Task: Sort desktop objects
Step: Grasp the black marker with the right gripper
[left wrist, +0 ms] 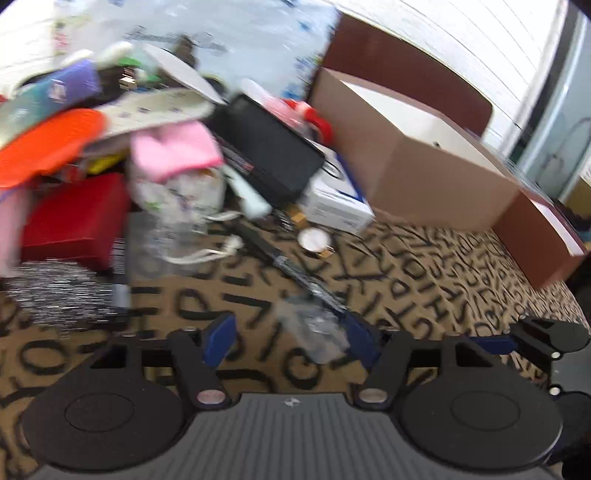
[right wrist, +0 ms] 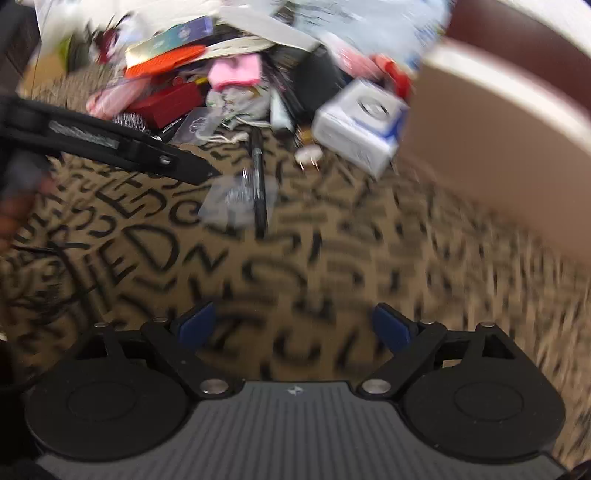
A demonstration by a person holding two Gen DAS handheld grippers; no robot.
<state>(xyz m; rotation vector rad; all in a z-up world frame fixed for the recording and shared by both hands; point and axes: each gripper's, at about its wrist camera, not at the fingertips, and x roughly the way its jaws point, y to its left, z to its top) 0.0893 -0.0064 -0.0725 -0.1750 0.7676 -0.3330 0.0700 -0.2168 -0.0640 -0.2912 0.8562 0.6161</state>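
Closest in the left wrist view, the left gripper [left wrist: 291, 338] has its blue pads partly spread around a small clear plastic packet [left wrist: 314, 332] lying on the tablecloth [left wrist: 424, 295]. Blur hides whether the pads touch it. A black pen [left wrist: 291, 267] runs under the packet's far edge toward the pile.

In the right wrist view, the right gripper [right wrist: 295, 326] is spread wide and empty above bare cloth, well short of the same packet [right wrist: 238, 201] and pen [right wrist: 259, 184].

The step in hand appears to be picking up the packet. The next move likely calls for closing on thin, slippery plastic without catching the pen.

Farther back, a round white watch face [left wrist: 314, 240] sits just in front of a white-and-blue carton [left wrist: 338, 201]. Behind it rises the clutter: a metal scouring ball [left wrist: 59, 291] toward the left edge, a red box [left wrist: 74, 221], a pink cloth [left wrist: 173, 149], an orange silicone mat [left wrist: 48, 144] and a black case [left wrist: 269, 147].

Toward the right edge stands an open cardboard box [left wrist: 413, 166], probably a sorting bin.

The cloth is tan, printed with black letters. Beyond is a pale panelled wall [left wrist: 461, 33].
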